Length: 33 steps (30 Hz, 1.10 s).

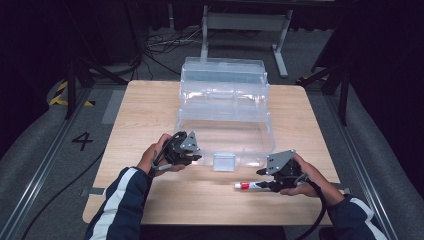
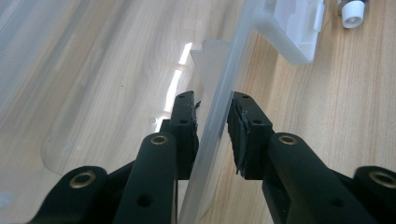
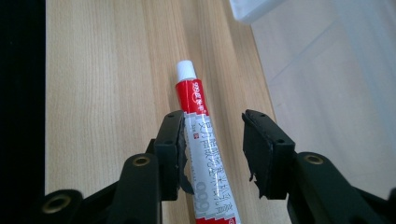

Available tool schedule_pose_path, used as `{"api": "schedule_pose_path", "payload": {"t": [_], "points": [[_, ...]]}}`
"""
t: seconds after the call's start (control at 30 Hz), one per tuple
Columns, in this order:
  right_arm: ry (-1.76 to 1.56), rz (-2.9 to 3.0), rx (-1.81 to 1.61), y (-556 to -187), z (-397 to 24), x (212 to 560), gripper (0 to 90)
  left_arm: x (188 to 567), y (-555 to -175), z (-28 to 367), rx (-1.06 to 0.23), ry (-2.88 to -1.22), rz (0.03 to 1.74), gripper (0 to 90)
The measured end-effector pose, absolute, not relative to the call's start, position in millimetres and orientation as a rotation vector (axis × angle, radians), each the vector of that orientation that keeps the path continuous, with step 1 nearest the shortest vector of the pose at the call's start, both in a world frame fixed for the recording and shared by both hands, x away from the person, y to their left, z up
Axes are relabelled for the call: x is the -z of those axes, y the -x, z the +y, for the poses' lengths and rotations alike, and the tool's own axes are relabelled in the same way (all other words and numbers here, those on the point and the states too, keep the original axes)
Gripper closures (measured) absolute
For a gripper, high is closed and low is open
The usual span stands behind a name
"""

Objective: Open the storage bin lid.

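— Tongs first: what has the left tongs (image 2: pixel 212 122) got?

— Its jaws stand one on each side of the front wall of the clear plastic box (image 2: pixel 219 116), near that wall's left end. They are nearly closed on it. The inner pad lies against the plastic; whether the outer pad presses, I cannot tell.

— And the right tongs (image 3: pixel 212 142)?

— Partly open. The glue tube (image 3: pixel 201 140), red and white with a white cap, lies between the jaws on the wooden surface (image 3: pixel 107 84). One pad touches the tube's side, the other stands clear of it, so nothing is gripped.

— Where does the tube sit from above?

— On the surface (image 1: pixel 150 107) just in front of the box (image 1: pixel 225 95), toward its right end, cap pointing left, with the right tongs (image 1: pixel 267 185) at its tail. The box's lid stands open, and its white latch (image 1: pixel 223 162) hangs at the middle of the front wall.
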State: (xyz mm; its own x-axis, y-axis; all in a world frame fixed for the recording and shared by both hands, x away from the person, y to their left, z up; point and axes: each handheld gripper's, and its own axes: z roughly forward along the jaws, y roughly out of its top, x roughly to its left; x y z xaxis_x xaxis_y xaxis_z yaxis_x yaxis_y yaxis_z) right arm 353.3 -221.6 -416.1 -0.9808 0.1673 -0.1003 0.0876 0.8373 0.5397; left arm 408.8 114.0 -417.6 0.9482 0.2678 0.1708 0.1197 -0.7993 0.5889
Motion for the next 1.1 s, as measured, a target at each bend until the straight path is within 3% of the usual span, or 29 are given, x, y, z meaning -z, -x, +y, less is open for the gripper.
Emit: {"api": "schedule_pose_path", "payload": {"t": [0.6,1.1], "points": [[-0.196,3.021,-0.616,-359.0,-198.1,442.8,52.5,417.8,-408.2,114.1,-0.333,-2.494,0.281,72.3],[-0.2,3.055,-0.522,-361.8,-186.9,449.1,54.1,418.4,-408.0,114.5,-0.33,-2.484,0.289,72.0]]}}
